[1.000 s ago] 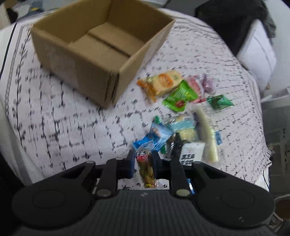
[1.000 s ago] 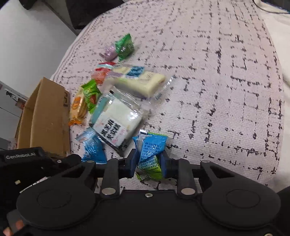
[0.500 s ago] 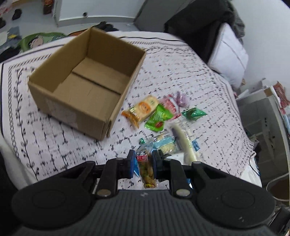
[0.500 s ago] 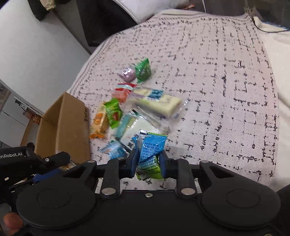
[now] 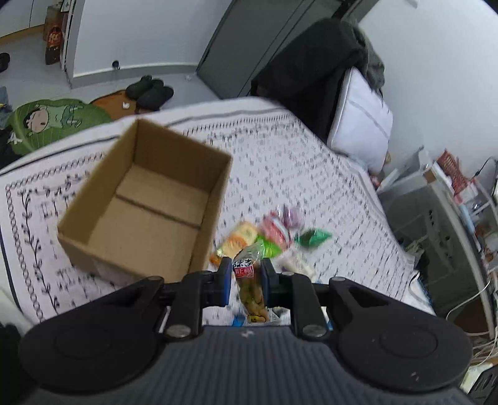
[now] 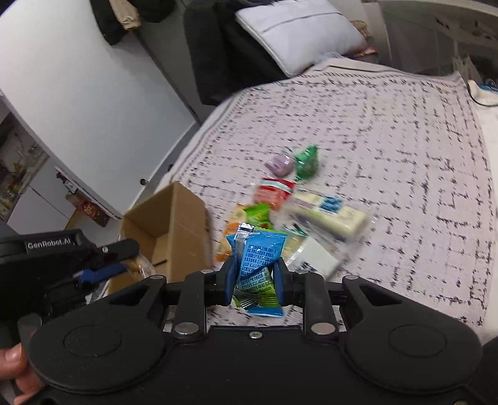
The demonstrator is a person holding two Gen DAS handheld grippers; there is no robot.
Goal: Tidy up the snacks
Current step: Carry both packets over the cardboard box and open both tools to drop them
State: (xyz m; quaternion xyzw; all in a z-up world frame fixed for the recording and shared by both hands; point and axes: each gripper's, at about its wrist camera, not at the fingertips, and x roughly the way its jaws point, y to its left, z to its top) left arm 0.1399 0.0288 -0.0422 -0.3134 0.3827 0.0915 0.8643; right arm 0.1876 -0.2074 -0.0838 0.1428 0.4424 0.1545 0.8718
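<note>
The left tool (image 5: 246, 277) is clamping a clear packet of green nuts with a red label (image 5: 249, 286), its pads pressing both sides, and holding it in the air near the right wall of the open cardboard box (image 5: 146, 199). The box is sitting on the patterned bedspread (image 5: 295, 174) with its flaps down and its floor bare. The right tool (image 6: 253, 274) is gripping a blue and green wrapped snack (image 6: 260, 268) between closed-in pads, above the near side of the bed.

The remaining snacks are lying in a loose cluster just right of the box: an orange packet (image 5: 239, 240), a red and white packet (image 6: 274, 191), a purple one (image 6: 280, 163), a green foil one (image 6: 306, 162) and a long pale bar in clear wrap (image 6: 326, 216), some overlapping. The bedspread to the right of the cluster is lying open up to its edge. A white pillow (image 6: 295, 28) and dark clothing are standing at the head. In the right wrist view the left tool's body is showing at the left, beside the box's corner.
</note>
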